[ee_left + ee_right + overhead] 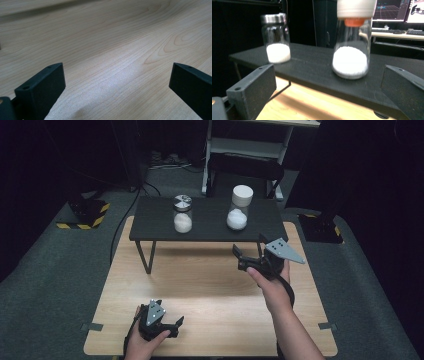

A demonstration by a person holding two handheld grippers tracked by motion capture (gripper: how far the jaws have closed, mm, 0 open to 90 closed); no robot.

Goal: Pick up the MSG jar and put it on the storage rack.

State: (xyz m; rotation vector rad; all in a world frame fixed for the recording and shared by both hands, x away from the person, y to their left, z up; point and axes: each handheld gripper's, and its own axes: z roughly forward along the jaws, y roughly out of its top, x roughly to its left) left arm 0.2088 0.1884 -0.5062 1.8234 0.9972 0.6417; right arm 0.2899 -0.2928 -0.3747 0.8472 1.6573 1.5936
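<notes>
Two open grippers before a low black shelf (155, 227)

The right gripper (248, 250), jaws spread and empty, sits at the shelf's front edge, just short of the white-capped jar (239, 208) holding white powder. The left gripper (170, 324), jaws also apart, lies well back on bare wood.

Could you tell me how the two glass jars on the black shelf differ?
The silver-lidded jar is shorter, with a flat metal lid; the white-capped jar is taller, with a thick white cap over an orange ring. The white-capped jar stands nearer the right hand-held gripper, whose jaws are open toward it. Both are clear glass, upright, part-filled with white powder.
</notes>
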